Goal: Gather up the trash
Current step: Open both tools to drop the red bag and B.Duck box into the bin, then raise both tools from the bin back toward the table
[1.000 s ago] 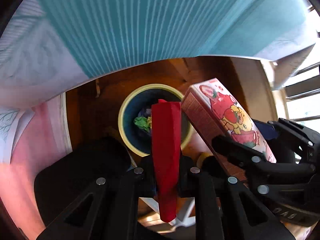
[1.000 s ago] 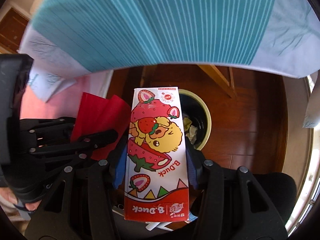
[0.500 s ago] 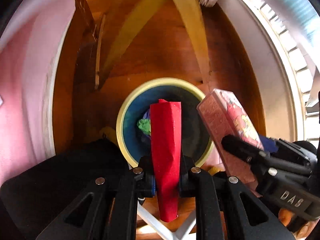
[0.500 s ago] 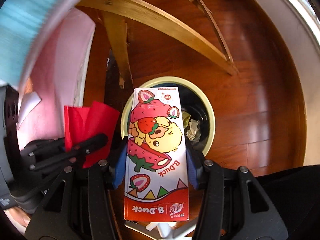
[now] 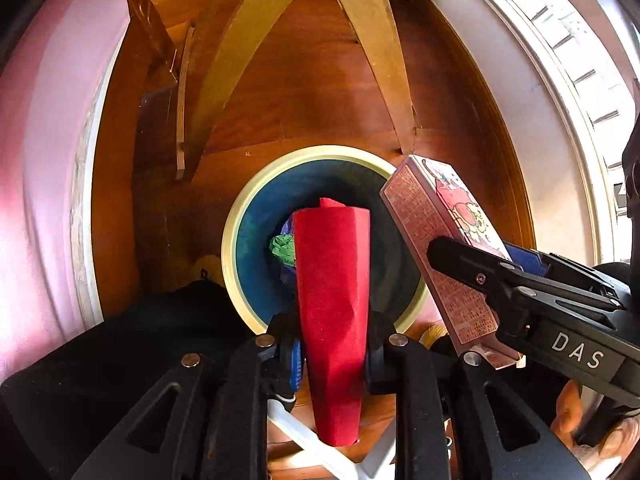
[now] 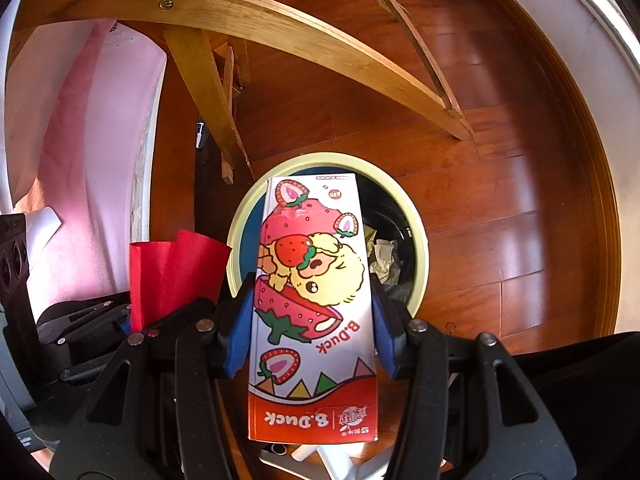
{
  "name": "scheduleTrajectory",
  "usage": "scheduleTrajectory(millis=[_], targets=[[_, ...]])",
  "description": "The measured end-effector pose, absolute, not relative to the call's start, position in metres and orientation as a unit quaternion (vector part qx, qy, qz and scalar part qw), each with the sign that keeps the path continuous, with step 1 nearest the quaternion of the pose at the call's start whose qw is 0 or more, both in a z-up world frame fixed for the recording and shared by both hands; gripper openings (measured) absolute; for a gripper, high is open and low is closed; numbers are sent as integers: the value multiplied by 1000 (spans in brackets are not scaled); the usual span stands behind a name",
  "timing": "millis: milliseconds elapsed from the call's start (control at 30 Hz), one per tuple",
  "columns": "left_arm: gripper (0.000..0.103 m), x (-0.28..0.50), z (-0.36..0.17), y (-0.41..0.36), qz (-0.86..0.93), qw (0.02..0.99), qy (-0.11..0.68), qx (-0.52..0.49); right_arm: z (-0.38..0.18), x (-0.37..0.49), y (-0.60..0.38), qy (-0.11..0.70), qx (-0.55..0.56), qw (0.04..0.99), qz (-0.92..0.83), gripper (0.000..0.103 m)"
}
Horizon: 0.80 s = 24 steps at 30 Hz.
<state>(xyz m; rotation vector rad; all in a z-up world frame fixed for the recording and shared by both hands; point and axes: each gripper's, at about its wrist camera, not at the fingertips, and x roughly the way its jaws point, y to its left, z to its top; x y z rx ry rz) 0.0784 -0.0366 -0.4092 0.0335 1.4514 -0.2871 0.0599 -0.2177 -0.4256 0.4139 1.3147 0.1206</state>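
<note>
A rolled red paper [image 5: 332, 280] stands between the fingers of my left gripper [image 5: 332, 320], right over the mouth of a round bin with a cream rim [image 5: 240, 216] and a blue inside. The left jaws are opening, and the pads still touch the roll. My right gripper [image 6: 312, 304] is shut on a strawberry B.Duck carton [image 6: 312, 280], held upright over the bin rim [image 6: 416, 232]. The carton [image 5: 436, 248] hangs just right of the red paper [image 6: 172, 276]. Both grippers point steeply down.
Crumpled green trash [image 5: 282, 248] and paper scraps [image 6: 384, 260] lie in the bin. Curved wooden legs [image 6: 280, 28] rise behind it on the wood floor. Pink fabric [image 5: 52, 160] hangs at left, a white wall base [image 5: 540, 120] runs at right, and a black seat [image 5: 120, 352] lies below.
Both grippers have sunk from under the teal striped cloth toward the bin, which now looks larger. The red roll sits wider between the left fingers.
</note>
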Motion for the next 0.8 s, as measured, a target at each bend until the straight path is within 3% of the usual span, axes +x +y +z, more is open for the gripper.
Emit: scheduleTrajectory(millis=[167, 233, 300, 433, 800], targets=[[38, 82, -410, -33, -119, 737, 665, 7, -430, 62, -219, 607, 197, 768, 55, 49], [43, 84, -409, -30, -118, 736, 667, 1, -429, 62, -220, 605, 195, 770, 52, 60], [59, 85, -409, -29, -116, 734, 669, -3, -429, 63, -221, 601, 198, 772, 57, 61], [79, 86, -409, -27, -113, 736, 667, -2, -428, 64, -218, 600, 193, 774, 59, 63], [81, 84, -402, -25, -101, 745, 659, 7, -425, 62, -222, 593, 182, 783, 49, 63]])
